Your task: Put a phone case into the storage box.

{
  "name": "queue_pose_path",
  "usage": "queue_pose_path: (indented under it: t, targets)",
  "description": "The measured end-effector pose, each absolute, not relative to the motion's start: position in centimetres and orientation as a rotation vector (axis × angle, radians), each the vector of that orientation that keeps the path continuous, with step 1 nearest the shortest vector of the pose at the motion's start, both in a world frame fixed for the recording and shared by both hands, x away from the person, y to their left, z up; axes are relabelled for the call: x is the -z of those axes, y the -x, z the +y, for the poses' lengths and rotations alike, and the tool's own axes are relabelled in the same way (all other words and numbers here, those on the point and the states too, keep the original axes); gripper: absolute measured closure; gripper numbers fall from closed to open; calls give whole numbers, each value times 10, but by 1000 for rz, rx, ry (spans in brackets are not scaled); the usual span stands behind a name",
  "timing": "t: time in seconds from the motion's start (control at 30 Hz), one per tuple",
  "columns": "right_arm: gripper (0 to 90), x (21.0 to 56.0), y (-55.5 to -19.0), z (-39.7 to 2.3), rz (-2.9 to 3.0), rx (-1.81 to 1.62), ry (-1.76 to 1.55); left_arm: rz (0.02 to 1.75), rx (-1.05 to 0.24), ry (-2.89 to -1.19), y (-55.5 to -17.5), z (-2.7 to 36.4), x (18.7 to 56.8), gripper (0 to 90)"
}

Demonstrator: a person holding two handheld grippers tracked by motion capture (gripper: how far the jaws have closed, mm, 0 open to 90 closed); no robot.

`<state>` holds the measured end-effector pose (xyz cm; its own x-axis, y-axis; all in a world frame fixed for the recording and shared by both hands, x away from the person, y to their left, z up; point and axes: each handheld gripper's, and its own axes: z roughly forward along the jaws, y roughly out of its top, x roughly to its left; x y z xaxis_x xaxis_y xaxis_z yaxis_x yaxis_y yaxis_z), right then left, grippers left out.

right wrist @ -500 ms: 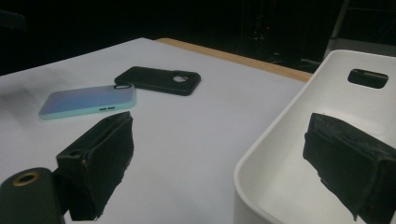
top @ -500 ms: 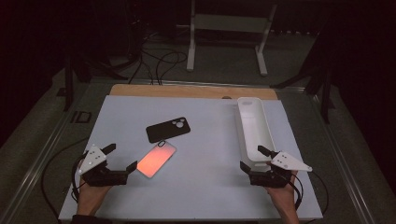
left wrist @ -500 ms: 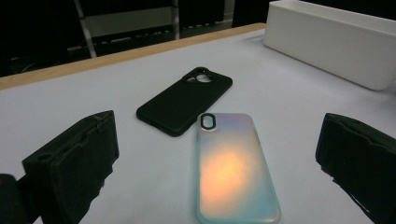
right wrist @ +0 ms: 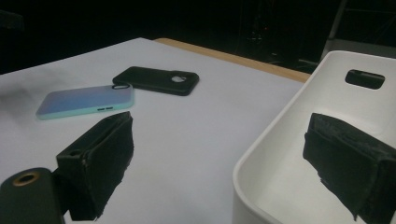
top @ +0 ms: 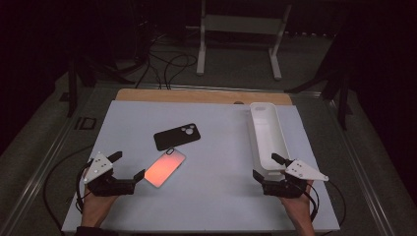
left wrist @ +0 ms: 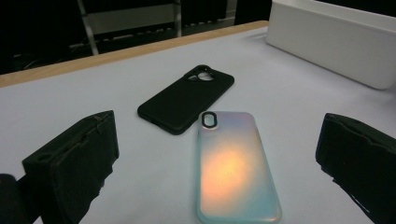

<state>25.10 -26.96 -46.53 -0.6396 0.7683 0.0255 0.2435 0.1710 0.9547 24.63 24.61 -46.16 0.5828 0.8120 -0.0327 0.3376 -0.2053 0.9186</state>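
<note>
At the near edge of the table, basically nothing is seen to have moved in the last half second. The left gripper (top: 130, 164) is parked in the same spot, jaws spread wide with nothing pinched. The iridescent phone case (top: 164, 167) is left flat just in front of them, not touched; in the left gripper view it is framed right between the two jaws. The right gripper (top: 264, 165) is likewise held with its jaws wide apart and empty, at the near end of the white tray (top: 253, 132), one jaw over the rim in its own view.

So no grab has been started yet. It looks like the case is being lined up for pickup, probably to be dropped in the tray, but that's a guess.

A black phone case (top: 177, 136) is laid just behind the iridescent one, corners nearly touching. The table is covered by a white sheet (top: 221, 196), with a wooden strip (top: 196, 96) left bare at the far edge. The room behind is kept dark; a metal stand (top: 241, 29) and loose floor cables (top: 169, 64) can be made out.
</note>
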Motion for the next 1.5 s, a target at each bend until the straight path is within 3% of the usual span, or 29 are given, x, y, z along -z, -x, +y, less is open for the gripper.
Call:
queue_pose_path:
  t: [1.5]
  targets:
    - [86, 463, -253, -271, 1969, -1465, -964, 1087, -457, -2101, -287, 203, 465, 0]
